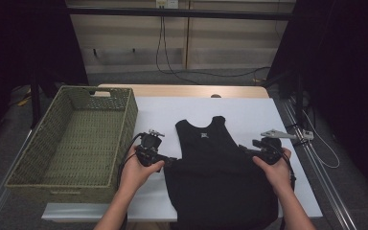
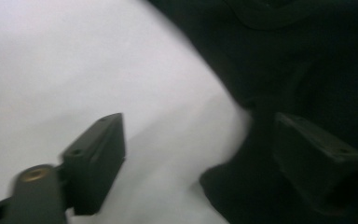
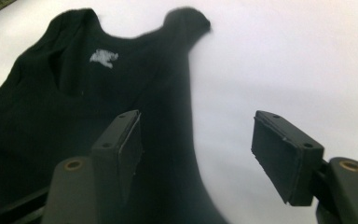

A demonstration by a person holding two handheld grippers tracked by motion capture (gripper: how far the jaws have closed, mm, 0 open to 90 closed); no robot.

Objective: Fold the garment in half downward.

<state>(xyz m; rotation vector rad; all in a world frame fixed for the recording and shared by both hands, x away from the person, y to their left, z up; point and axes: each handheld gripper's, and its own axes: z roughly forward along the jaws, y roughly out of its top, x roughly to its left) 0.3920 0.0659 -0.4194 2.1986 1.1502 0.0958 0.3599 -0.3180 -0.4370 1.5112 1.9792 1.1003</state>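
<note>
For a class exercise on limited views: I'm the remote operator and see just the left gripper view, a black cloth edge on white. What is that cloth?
Observer: A black sleeveless top, lying flat on the white table, neck away from the person.
Operator: Anything beside it?
Observer: A green woven basket stands left of the top, with nothing in it.
Operator: Where are the other tongs?
Observer: The right tongs stand open at the top's right edge, one jaw over the cloth, one over bare table.
Operator: Any marking on the top?
Observer: A small pale label sits inside the neckline.
</note>
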